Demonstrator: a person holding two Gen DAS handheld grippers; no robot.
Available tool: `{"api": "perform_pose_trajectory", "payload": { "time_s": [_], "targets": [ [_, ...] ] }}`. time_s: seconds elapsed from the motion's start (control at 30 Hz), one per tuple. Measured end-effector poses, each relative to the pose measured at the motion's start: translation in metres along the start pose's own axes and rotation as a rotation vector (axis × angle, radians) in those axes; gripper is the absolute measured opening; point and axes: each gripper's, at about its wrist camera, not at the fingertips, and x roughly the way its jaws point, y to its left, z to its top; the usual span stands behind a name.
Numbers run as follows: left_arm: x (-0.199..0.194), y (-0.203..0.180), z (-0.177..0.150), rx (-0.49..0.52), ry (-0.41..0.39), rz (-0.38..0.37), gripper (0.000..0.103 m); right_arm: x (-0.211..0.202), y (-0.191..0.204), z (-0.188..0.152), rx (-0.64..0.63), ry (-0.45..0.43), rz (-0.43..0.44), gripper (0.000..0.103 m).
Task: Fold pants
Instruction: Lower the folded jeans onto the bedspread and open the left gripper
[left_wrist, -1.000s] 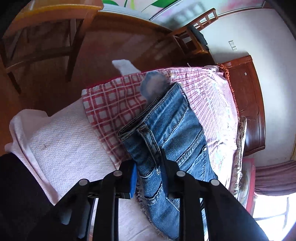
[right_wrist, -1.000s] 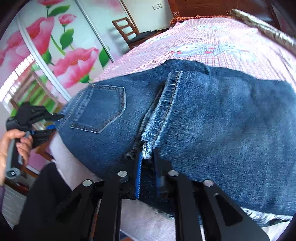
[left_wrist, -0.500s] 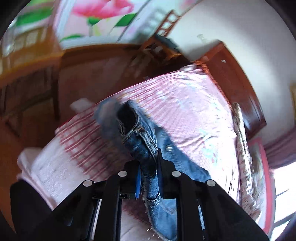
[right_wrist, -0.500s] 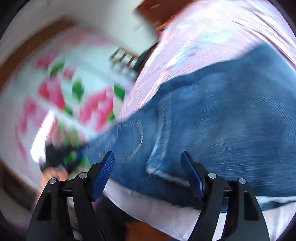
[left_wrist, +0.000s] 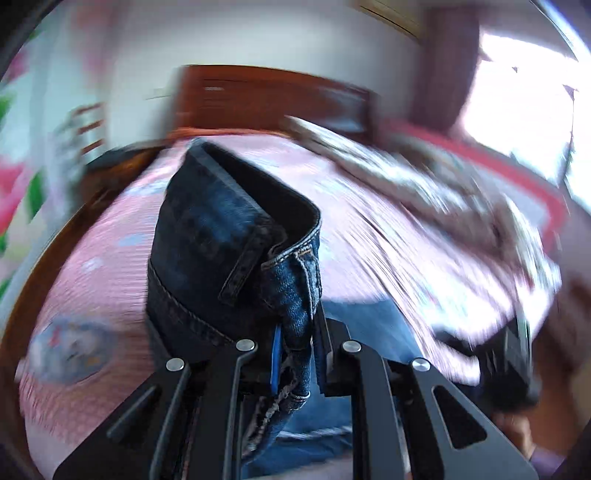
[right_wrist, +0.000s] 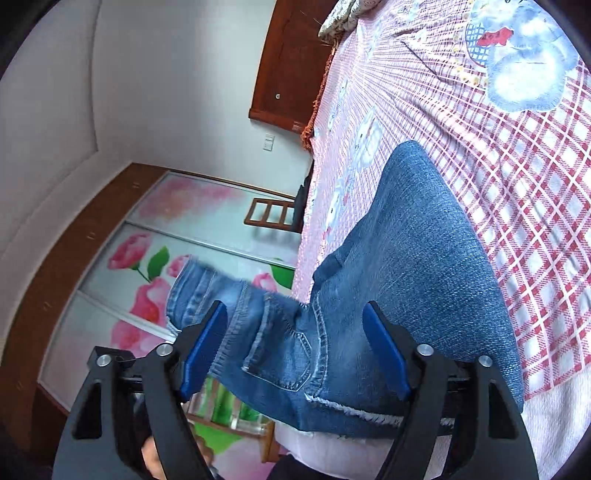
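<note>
The blue denim pants (right_wrist: 417, 258) lie on the pink checked bed cover (right_wrist: 524, 177). Their waist end is lifted off the bed to the left. My left gripper (left_wrist: 297, 350) is shut on the waistband (left_wrist: 295, 295) of the pants (left_wrist: 221, 236), which bunches up in front of it; this view is blurred by motion. My right gripper (right_wrist: 295, 347) is open and empty. Its blue pads (right_wrist: 205, 347) stand on either side of the back pocket (right_wrist: 284, 354) without gripping it.
A dark wooden headboard (left_wrist: 266, 99) and a patterned pillow (left_wrist: 406, 166) are at the far end of the bed. A wardrobe with flower-print doors (right_wrist: 147, 266), a wooden chair (right_wrist: 271, 216) and a white wall lie beyond the bed's left edge.
My right gripper has let go of the hem and opened. My left gripper has lifted the waistband and swung it up over the pants towards the headboard.
</note>
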Motion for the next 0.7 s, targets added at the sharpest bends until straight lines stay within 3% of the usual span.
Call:
{"api": "perform_pose_trajectory", "payload": {
  "time_s": [0.1,0.13,0.23,0.27,0.33,0.4,0.47,0.57,0.63,0.7],
  "targets": [
    [0.032,-0.045,-0.027,0.169,0.100,-0.048,0.014,-0.004,-0.001,0.003,0.007,-0.003,0.030,0.087],
    [0.051,-0.058,-0.044,0.229,0.172,-0.054,0.015,-0.004,-0.001,0.004,0.007,-0.005,0.034,0.088],
    [0.075,-0.071,-0.078,0.267,0.305,-0.049,0.025,0.000,0.001,0.004,-0.002,0.011,0.012,0.088],
    [0.069,-0.070,-0.081,0.253,0.289,-0.048,0.026,0.002,0.002,0.004,-0.004,0.012,0.011,0.088],
    [0.045,-0.060,-0.080,0.201,0.242,-0.100,0.041,0.007,0.006,0.003,-0.012,0.012,0.016,0.088],
    [0.017,-0.051,-0.079,0.174,0.158,-0.085,0.072,0.011,0.007,0.002,-0.014,0.019,0.007,0.088],
    [-0.022,-0.030,-0.076,0.150,0.013,-0.015,0.092,0.016,0.010,0.004,-0.016,0.030,-0.011,0.088],
    [-0.044,0.019,-0.072,0.061,-0.072,0.156,0.096,0.020,0.014,0.004,0.014,0.019,-0.047,0.088],
    [-0.048,0.058,-0.078,-0.026,-0.071,0.254,0.097,0.026,0.023,0.007,0.057,0.013,-0.161,0.088],
    [-0.049,0.091,-0.087,-0.135,-0.057,0.303,0.097,0.037,0.036,0.011,0.071,0.026,-0.349,0.092]
  ]
}}
